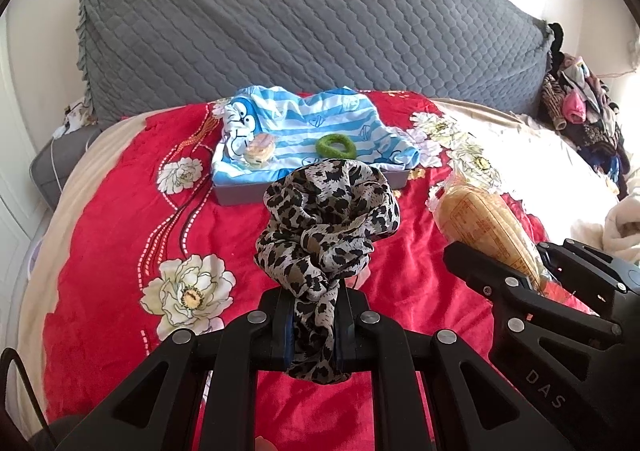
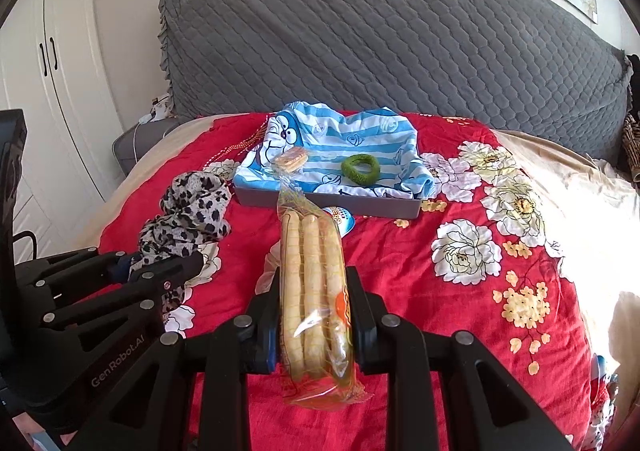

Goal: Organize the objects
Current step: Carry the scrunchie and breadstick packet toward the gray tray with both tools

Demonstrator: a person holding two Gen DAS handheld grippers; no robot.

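Left wrist view: low over the red floral bedspread [image 1: 120, 219], facing the grey quilted headboard [image 1: 312, 23], left gripper [image 1: 313, 325] close in foreground.
Right wrist view: alongside to the right, same heading, right gripper [image 2: 314, 325] nearest.
Shared: grey tray [image 2: 320, 203] mid-bed, headboard, each other's gripper.

A shallow grey tray [image 2: 328, 205] on the red floral blanket [image 2: 400, 271] holds a green knitted ring [image 2: 361, 169], right of a small wrapped biscuit [image 2: 291, 161].

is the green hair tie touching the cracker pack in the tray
Apart. The right wrist view shows striped blue cloth between the green hair tie and the cracker pack; the left wrist view shows the same gap.
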